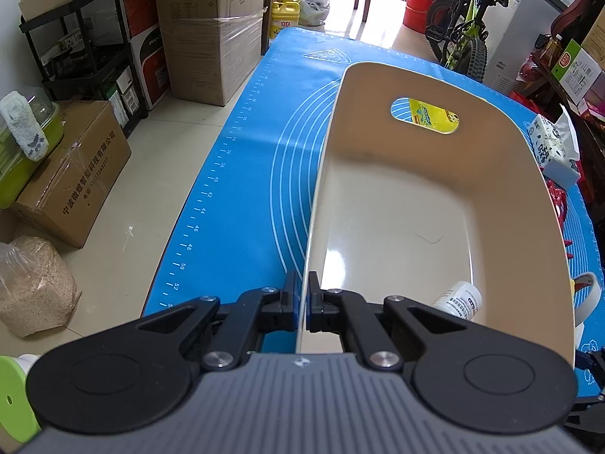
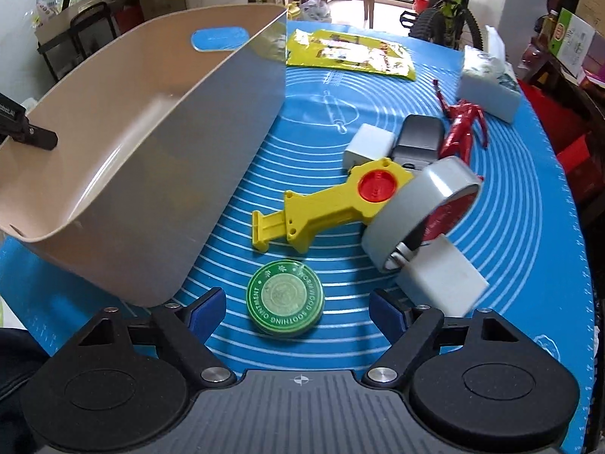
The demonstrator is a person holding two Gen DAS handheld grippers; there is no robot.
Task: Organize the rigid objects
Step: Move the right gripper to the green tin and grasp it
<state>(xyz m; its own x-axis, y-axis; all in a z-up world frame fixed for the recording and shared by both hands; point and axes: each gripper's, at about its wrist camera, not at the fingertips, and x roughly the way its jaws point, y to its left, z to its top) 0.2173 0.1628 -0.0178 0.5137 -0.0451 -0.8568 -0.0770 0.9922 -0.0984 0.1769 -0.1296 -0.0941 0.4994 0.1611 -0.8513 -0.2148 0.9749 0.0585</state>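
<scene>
A beige plastic bin stands on the blue mat. My left gripper is shut on the bin's left wall. A small white bottle lies inside the bin. In the right wrist view the bin is at the left, tilted up. My right gripper is open around a round green ointment tin on the mat. Beyond it lie a yellow plastic tool with a red disc, a grey tape roll and white blocks.
Further back on the mat lie a white charger, a grey box, a red toy figure, a tissue pack and a yellow packet. Cardboard boxes and a bicycle stand around the table.
</scene>
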